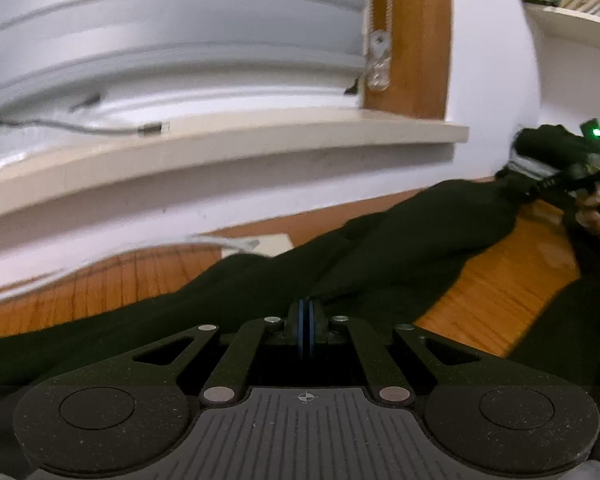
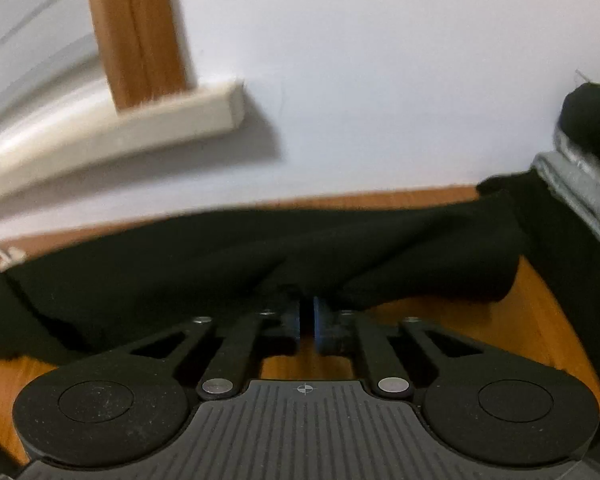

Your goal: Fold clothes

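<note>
- Garment position: the dark garment point(image 1: 380, 256) lies on the wooden table point(image 1: 500, 292), stretched as a long band roughly parallel to the white wall point(image 2: 380, 80) behind it
- Long axis: in the left wrist view the band runs from lower left, under the left gripper point(image 1: 306, 312), up and to the right toward the right gripper point(image 1: 556, 180); in the right wrist view the same garment point(image 2: 220, 248) spans the picture from side to side
- Left jaws: fully closed, the blue pads point(image 1: 300, 320) meeting with dark cloth gathered at the tips; judged to be a grip on the near edge of the garment
- Right jaws: nearly closed, with a narrow dark gap between the blue pads point(image 2: 322, 320); cloth bunches up and peaks directly at the right gripper point(image 2: 306, 308) tips, so a pinch on a fold of the garment is judged likely, though blur prevents a firm reading of what sits in the gap
- Governing relation: the two grippers stand well apart at opposite ends of the band, each meeting the edge that faces the person, with the rest of the cloth lying beyond the jaws toward the wall
- Nearer hand: neither is favoured; each gripper is at its own end
- Judged next requirement: carry both ends together, across the long axis, keeping the span between them taut so that the fold line stays straight
- Adjacent items: a stack of folded clothes point(image 2: 580, 184), grey under dark, sits just beside the right end of the garment; a windowsill point(image 1: 260, 136) with a cable point(image 1: 80, 128) runs above the table
- Risk, as judged: an uneven lift would skew the fold or drag cloth against the stack
</note>
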`<state>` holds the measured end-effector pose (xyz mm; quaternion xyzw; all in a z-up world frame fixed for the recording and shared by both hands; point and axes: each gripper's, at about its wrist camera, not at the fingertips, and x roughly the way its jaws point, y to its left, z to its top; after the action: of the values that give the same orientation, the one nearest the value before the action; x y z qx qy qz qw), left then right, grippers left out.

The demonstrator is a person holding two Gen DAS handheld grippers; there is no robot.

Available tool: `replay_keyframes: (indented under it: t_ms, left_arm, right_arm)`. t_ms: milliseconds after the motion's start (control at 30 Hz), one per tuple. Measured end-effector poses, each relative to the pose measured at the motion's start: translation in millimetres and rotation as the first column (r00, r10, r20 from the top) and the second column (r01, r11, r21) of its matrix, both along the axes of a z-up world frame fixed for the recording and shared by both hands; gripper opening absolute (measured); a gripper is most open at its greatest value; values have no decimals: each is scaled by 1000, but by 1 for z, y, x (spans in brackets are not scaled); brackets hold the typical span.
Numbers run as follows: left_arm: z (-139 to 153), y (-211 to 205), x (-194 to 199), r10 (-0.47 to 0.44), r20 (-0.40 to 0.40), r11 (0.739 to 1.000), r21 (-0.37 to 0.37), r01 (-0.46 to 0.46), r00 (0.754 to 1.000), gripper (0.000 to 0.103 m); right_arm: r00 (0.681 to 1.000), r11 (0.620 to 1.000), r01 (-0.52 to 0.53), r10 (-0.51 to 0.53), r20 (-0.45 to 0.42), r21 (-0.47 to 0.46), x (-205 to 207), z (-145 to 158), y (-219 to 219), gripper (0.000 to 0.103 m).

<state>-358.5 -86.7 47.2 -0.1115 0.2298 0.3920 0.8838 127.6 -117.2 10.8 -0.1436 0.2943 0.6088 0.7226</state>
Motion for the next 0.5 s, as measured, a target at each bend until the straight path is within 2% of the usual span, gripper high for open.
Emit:
replay_keyframes:
  t_ms: [100, 300, 400, 500]
  left_arm:
    - [18, -18, -4, -34, 26, 999, 30, 33, 999, 3]
    - [58, -49, -6, -102, 85, 991, 97, 93, 991, 3]
    - [68, -51, -6, -108, 96, 990, 104, 98, 990, 3]
    - [54, -28, -1, -75, 74, 997, 39, 72, 994, 3]
  right_arm:
    - [998, 997, 39, -42, 48, 68, 5, 26, -17, 3]
    - [994, 982, 63, -79, 81, 176, 19, 81, -47, 3]
    - [992, 983, 58, -76, 99, 173, 24, 93, -32, 3]
    - [988, 990, 79, -93, 122, 114, 23, 82, 7, 6]
